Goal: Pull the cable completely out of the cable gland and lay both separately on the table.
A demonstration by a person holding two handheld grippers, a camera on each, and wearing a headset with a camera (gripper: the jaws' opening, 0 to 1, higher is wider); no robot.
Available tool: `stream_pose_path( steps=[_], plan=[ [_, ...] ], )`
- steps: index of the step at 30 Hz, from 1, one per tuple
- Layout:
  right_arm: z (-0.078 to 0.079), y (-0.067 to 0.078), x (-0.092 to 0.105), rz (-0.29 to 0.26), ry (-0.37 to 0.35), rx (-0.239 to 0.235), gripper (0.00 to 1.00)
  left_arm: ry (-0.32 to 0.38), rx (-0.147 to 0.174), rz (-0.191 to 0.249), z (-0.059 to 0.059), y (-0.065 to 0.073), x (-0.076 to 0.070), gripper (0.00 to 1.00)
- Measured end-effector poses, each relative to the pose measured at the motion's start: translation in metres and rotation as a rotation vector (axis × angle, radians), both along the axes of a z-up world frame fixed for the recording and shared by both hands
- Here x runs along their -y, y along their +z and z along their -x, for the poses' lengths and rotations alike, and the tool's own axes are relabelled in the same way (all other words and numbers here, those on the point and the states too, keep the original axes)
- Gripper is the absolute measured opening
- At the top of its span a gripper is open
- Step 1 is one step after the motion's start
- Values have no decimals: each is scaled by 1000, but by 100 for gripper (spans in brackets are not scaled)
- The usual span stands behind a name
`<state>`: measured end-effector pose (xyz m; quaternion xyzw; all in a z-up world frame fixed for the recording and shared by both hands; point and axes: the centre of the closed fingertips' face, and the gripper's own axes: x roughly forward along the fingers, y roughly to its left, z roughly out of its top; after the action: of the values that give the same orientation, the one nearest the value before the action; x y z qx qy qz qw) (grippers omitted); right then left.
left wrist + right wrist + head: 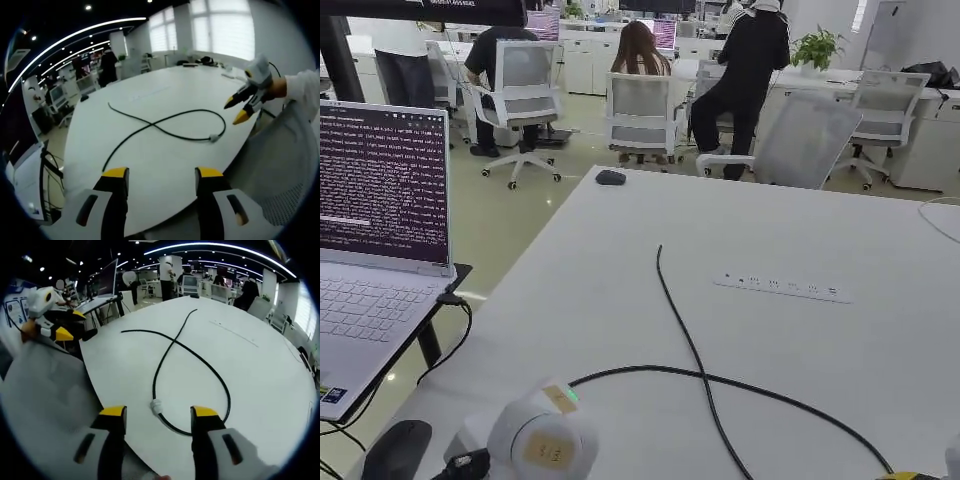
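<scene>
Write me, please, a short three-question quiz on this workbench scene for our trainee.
1. True or false: the gland is already off the cable.
2. Pick one: the right gripper is A) shut on the cable, B) open and empty, C) shut on the gland.
3. Fill in: the gland lies on the table just ahead of the ___ gripper's jaws.
Key: 1 false, the cable runs through it; 2 B; 3 right.
</scene>
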<state>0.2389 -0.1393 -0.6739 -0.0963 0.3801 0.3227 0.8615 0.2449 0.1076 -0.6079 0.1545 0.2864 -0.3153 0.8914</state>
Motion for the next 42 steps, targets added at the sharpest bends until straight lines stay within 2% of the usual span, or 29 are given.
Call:
stream_pose_path(
  steps=[6,7,8,11,13,18,22,26,30,33,36,39,42],
  plan=[
    [-13,-21,-2,21,43,10,43,-2,-1,-5,0,-1,0,53],
    [-13,-23,-4,14,51,8,43,-2,-2,-7,0,-1,0,53],
    [-11,-29,-7,13,67,-17,43,-2,-2,-10,0,-2,0,52],
    [-7,-44,-7,64,120,-36,41,-3,20,-20,-1,1,-1,49],
    [-9,-52,-9,69,126,-39,37,-2,29,-24,-1,2,-2,48],
    [-14,-66,-14,71,155,-39,28,-4,27,-27,-2,1,-2,48],
    [-15,-76,-15,74,159,-50,26,-5,27,-31,-2,1,-2,48],
    [-13,-80,-19,53,167,-58,22,-1,28,-34,-3,1,-3,48],
    [-12,-88,-20,78,191,-60,18,1,27,-42,-3,0,-4,47],
    [-14,-87,-23,65,204,-46,13,-2,25,-44,-2,-1,-3,47],
    [-13,-87,-26,57,223,-42,12,-6,23,-45,-2,-2,-2,47],
    [-14,-86,-23,87,230,-34,11,-9,19,-45,-1,-2,-1,47],
    [-12,-79,-25,80,235,-35,11,-13,17,-41,-1,-2,-1,47]
  ],
)
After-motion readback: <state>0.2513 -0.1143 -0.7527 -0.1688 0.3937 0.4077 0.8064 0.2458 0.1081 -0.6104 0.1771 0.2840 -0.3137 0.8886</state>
